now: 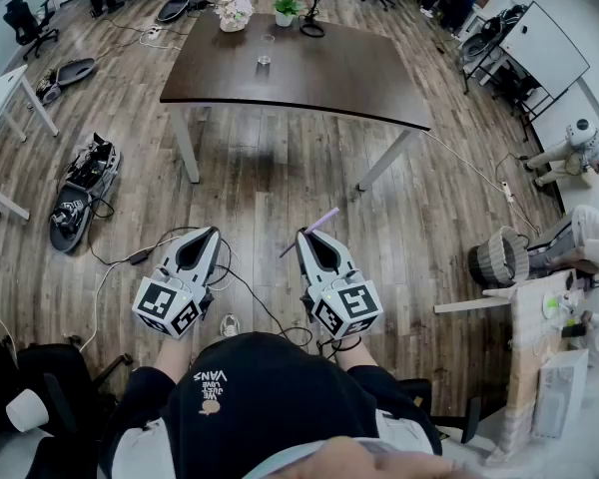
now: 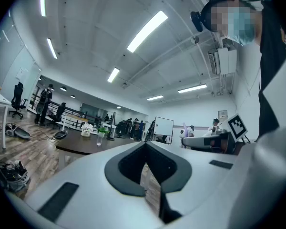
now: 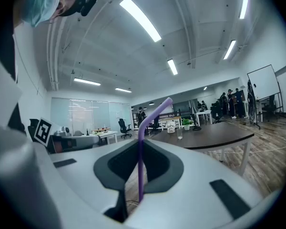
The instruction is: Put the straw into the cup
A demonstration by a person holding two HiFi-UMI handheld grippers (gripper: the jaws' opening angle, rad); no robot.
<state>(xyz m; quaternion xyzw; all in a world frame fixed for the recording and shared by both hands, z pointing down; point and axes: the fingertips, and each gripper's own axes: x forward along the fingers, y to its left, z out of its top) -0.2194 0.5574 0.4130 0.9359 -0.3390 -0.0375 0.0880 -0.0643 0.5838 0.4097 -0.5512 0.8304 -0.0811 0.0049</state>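
Note:
A purple bendy straw (image 1: 315, 228) stands crosswise in my right gripper (image 1: 309, 236), which is shut on it. In the right gripper view the straw (image 3: 140, 166) rises between the jaws, its bent top leaning right. The cup, a small clear glass (image 1: 265, 64), stands on the dark table (image 1: 309, 78) well ahead of both grippers. It is also small and far off in the right gripper view (image 3: 179, 134) and in the left gripper view (image 2: 99, 139). My left gripper (image 1: 208, 234) is held level beside the right one, jaws together and empty (image 2: 145, 146).
A vase of flowers (image 1: 234, 12), a potted plant (image 1: 285, 10) and a black lamp base (image 1: 311, 29) stand at the table's far edge. Cables and gear (image 1: 80, 190) lie on the wooden floor at left. A cluttered white desk (image 1: 539, 337) stands at right.

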